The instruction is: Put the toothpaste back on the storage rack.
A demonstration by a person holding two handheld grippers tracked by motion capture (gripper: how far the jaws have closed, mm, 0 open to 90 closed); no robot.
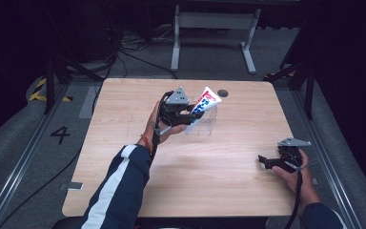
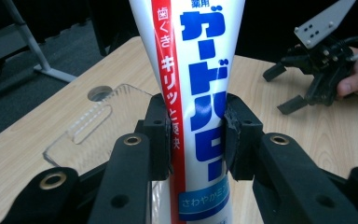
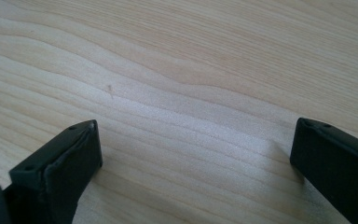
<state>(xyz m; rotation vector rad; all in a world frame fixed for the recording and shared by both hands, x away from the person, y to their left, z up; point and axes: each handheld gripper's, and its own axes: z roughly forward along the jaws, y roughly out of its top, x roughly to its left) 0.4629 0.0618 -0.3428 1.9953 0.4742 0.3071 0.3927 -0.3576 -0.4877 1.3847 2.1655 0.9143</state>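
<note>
A white toothpaste tube (image 1: 206, 101) with blue and red lettering is held up above the table's middle, tilted up to the right. My left gripper (image 1: 194, 114) is shut on it; in the left gripper view the two pads press the tube (image 2: 200, 93) from both sides. Just under it stands a clear plastic box (image 1: 204, 122), seen as a transparent rim (image 2: 93, 126) in the left gripper view. My right gripper (image 1: 266, 161) rests near the table's right edge, its jaws wide apart over bare wood (image 3: 191, 140) with nothing between them.
The wooden table (image 1: 124, 157) has a dark round hole (image 1: 223, 93) near its far edge. Beyond it stands a white table frame (image 1: 214, 28) amid floor cables. The right gripper (image 2: 303, 88) also appears far off in the left gripper view.
</note>
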